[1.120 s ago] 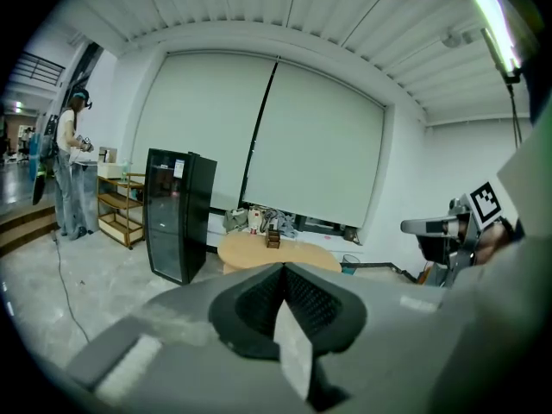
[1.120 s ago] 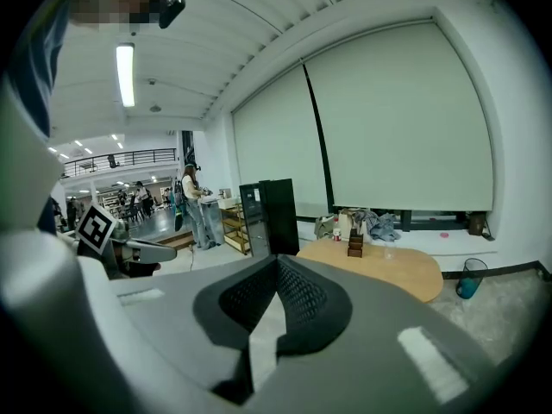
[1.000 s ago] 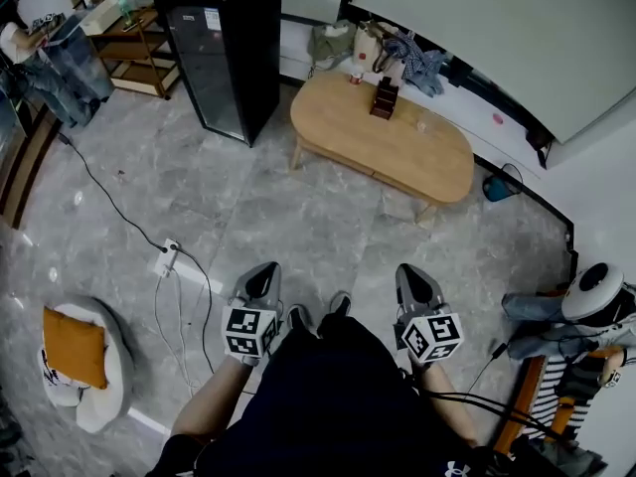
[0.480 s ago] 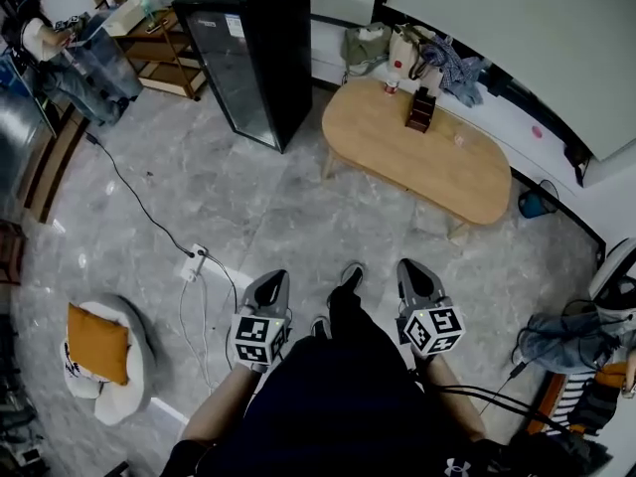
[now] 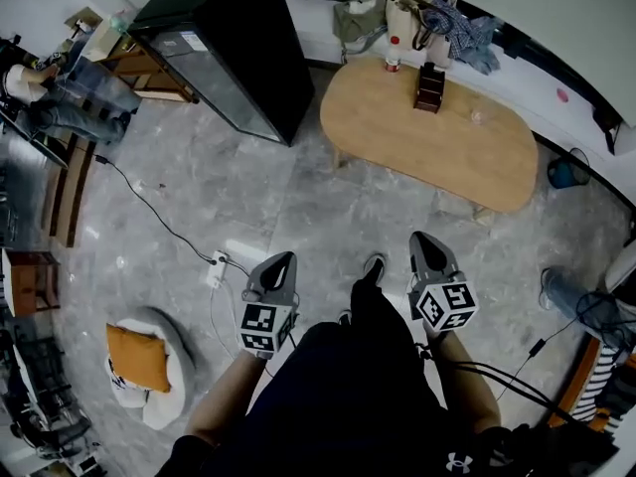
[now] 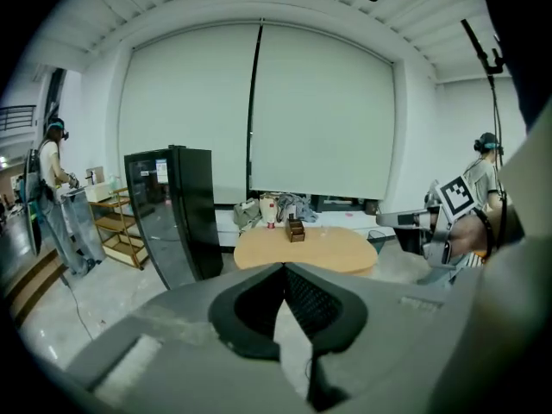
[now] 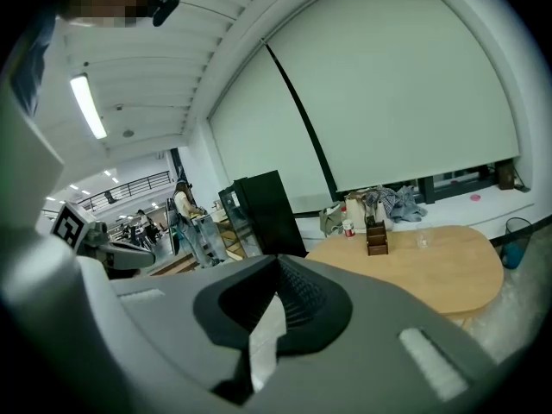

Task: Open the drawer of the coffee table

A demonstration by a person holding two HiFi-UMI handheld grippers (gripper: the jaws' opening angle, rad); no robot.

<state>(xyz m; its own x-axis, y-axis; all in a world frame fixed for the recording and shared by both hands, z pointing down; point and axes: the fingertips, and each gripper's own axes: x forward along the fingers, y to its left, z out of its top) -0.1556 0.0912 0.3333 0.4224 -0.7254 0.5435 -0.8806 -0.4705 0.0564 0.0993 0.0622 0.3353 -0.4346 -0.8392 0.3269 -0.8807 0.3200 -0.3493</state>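
The oval wooden coffee table (image 5: 467, 157) stands ahead by the far wall, with a small brown box (image 5: 429, 85) and a red-capped bottle (image 5: 394, 66) on its top. No drawer front shows from here. My left gripper (image 5: 281, 263) and right gripper (image 5: 424, 239) are held side by side over the floor, well short of the table, both shut and empty. In the left gripper view the table (image 6: 306, 248) lies straight beyond the closed left gripper (image 6: 283, 266). The right gripper view shows the table (image 7: 431, 266) to the right of the closed right gripper (image 7: 278, 259).
A tall black cabinet (image 5: 234, 48) stands left of the table. On the grey stone floor at the left lie a power strip with cable (image 5: 216, 269) and an orange cushion on a white seat (image 5: 139, 358). Bags (image 5: 363, 18) line the wall. A blue bucket (image 5: 562, 172) sits right of the table.
The person has walked forward, so the table and black cabinet appear nearer and shifted right. Both grippers came along, still shut and side by side.
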